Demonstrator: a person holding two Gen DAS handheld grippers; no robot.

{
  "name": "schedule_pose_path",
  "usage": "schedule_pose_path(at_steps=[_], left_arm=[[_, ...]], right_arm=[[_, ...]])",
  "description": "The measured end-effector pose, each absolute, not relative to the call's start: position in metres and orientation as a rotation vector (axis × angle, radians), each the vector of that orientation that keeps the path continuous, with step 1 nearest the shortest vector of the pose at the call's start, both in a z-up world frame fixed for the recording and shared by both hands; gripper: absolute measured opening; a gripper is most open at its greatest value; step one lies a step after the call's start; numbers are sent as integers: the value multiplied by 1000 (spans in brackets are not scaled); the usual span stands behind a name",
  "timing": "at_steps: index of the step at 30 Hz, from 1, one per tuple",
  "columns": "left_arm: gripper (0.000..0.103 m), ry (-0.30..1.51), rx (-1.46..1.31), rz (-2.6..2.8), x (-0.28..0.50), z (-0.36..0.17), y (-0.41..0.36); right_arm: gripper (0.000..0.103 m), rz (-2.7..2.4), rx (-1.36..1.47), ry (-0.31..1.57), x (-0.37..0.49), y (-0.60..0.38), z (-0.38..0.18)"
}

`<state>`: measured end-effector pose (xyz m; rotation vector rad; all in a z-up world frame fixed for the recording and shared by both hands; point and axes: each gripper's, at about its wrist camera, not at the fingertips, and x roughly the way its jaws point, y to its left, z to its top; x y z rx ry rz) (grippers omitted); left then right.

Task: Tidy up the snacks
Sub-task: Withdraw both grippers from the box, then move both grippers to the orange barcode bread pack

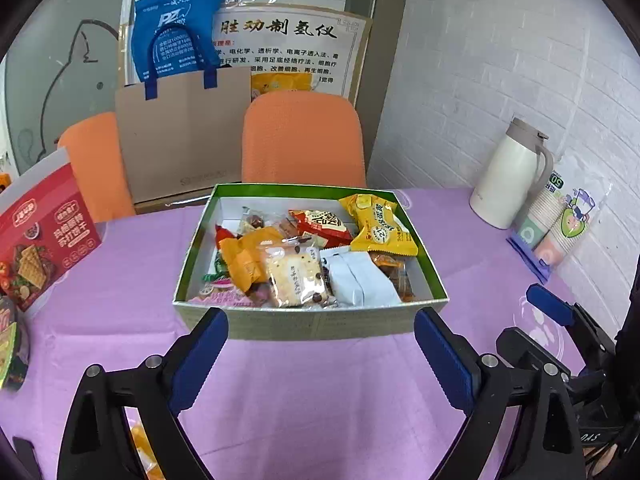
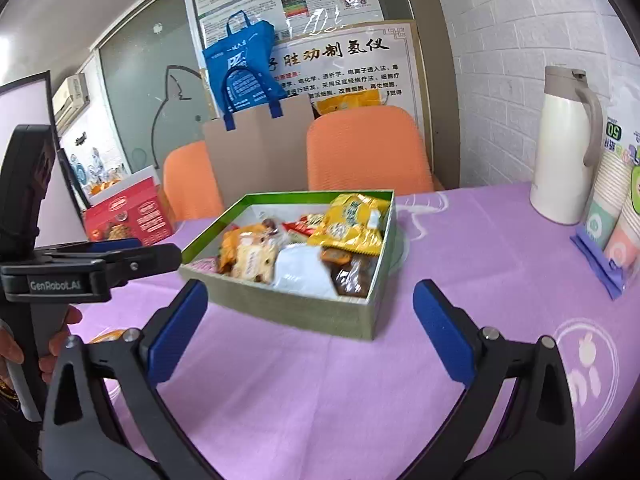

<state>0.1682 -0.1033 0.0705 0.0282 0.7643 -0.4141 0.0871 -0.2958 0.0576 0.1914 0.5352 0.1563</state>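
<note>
A green open box (image 1: 312, 322) (image 2: 280, 308) full of wrapped snacks stands on the purple tablecloth. Inside lie a yellow packet (image 1: 378, 224) (image 2: 350, 222), a white pouch (image 1: 360, 280), an orange packet (image 1: 246, 258) and a cracker pack (image 1: 294, 276). My left gripper (image 1: 320, 344) is open and empty, just in front of the box's near wall. My right gripper (image 2: 310, 320) is open and empty, near the box's front right corner. The left gripper also shows at the left of the right wrist view (image 2: 132, 260). An orange snack (image 1: 142, 452) lies low at left.
A red cracker box (image 1: 38, 236) (image 2: 128, 216) stands at the left. A white thermos (image 1: 508, 172) (image 2: 564, 148) and stacked paper cups (image 1: 556, 224) (image 2: 616, 216) stand at the right by the brick wall. Two orange chairs (image 1: 304, 140) and a cardboard sheet (image 1: 180, 140) are behind the table.
</note>
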Motion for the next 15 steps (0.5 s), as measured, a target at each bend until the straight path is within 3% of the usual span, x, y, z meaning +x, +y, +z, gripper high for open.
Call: schedule_pose_path(at_steps=[15], left_arm=[[99,713,62,-328,86,54,-52]], right_arm=[[102,250,281,600,39,-247,18]])
